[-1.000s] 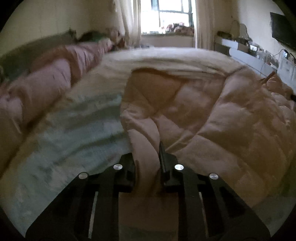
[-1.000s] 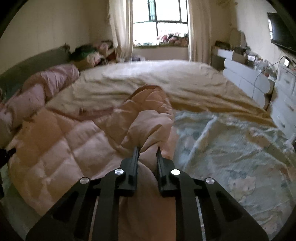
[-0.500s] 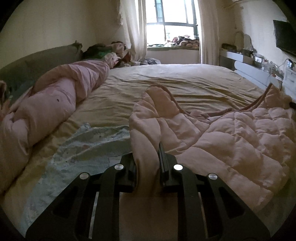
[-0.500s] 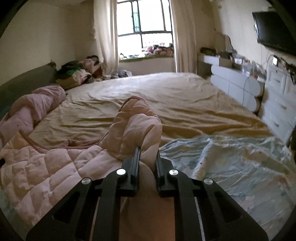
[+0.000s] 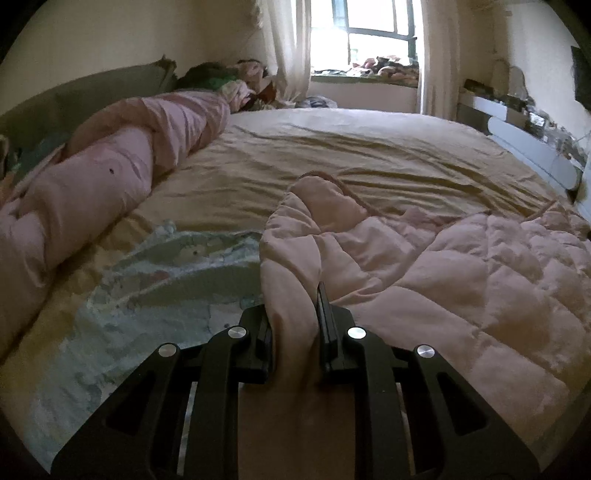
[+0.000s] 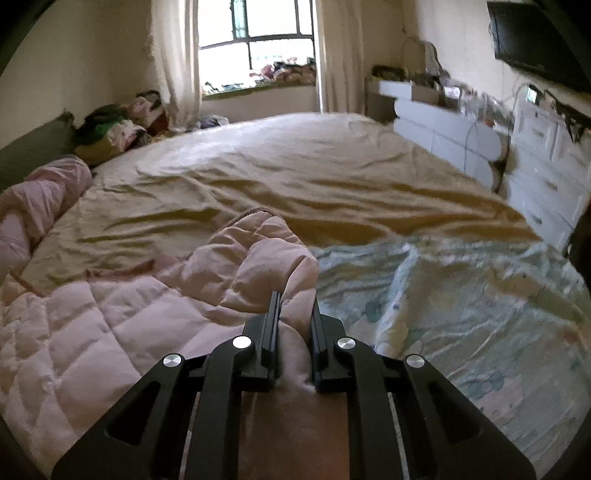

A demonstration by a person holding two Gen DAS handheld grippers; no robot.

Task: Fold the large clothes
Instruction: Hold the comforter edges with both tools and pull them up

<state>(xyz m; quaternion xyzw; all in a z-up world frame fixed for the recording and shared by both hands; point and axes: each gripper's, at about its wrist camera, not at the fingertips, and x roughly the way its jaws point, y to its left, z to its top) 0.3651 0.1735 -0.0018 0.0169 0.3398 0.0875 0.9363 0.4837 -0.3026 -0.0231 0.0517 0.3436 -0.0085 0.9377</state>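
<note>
One pink quilt [image 5: 461, 280] [image 6: 92, 332] lies on one bed [image 5: 369, 155]. Left gripper [image 5: 294, 314] and right gripper [image 6: 294, 317] each point toward 12 o'clock, clamped on a quilt corner.

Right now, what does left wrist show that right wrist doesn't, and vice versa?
Only the left wrist view: the left hand-held gripper shut on the pink quilted coat, which spreads to its right, and the full length of the rolled pink duvet.

Only the right wrist view: the right hand-held gripper shut on the coat, spread to its left, the wall TV and the white drawers.

Both: the tan bedsheet, the blue patterned sheet, the window and the clothes pile.
</note>
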